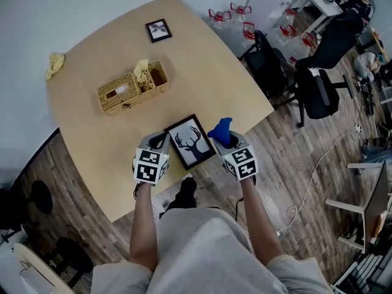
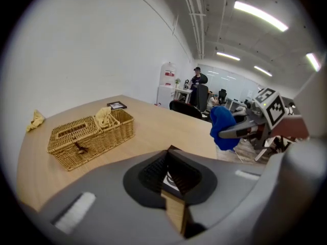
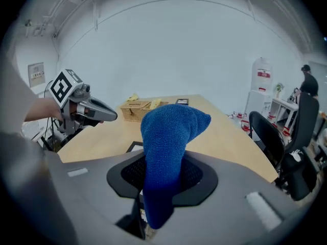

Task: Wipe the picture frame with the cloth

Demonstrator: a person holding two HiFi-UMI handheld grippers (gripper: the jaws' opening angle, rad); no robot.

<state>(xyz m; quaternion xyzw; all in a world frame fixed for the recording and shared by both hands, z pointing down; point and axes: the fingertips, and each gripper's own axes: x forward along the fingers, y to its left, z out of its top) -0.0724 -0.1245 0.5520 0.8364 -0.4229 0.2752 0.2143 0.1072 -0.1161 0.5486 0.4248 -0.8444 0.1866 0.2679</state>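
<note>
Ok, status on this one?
Left tongs shut on deer picture frame edge. Right tongs shut on blue cloth, beside the frame. Wicker basket farther back, nothing in the way.

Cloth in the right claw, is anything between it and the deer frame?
Nothing visible. The cloth in the right claw hangs right beside the right edge of the frame, with nothing between them. The left claw grips the frame's other side, and the basket sits well beyond it.

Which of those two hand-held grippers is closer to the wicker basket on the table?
Left. The left gripper grips the picture frame on the wicker basket side; the right gripper, holding the blue cloth, is across the frame, farther away.
</note>
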